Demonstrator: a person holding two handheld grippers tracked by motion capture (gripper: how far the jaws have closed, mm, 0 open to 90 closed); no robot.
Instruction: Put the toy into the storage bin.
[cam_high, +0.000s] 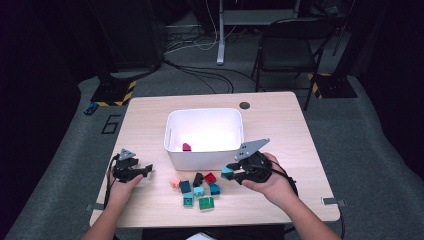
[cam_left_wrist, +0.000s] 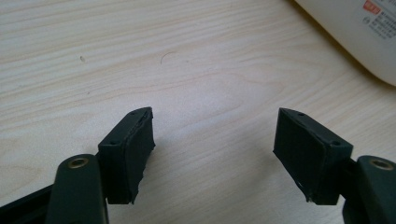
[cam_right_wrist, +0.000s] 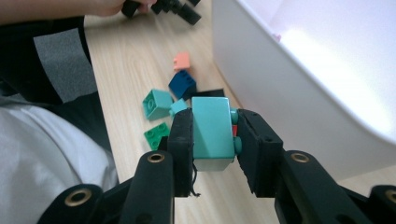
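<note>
My right gripper is shut on a teal brick and held just above the table, by the front right corner of the white bin. In the right gripper view the teal brick sits squeezed between the pads of my right gripper, with the bin wall close on the right. A magenta brick lies inside the bin. My left gripper rests at the table's left, open; in its own view the left gripper has only bare wood between its pads.
Several loose bricks lie in front of the bin: salmon, dark blue, black, red, green. A corner of the bin is near the left gripper. A chair stands behind the table.
</note>
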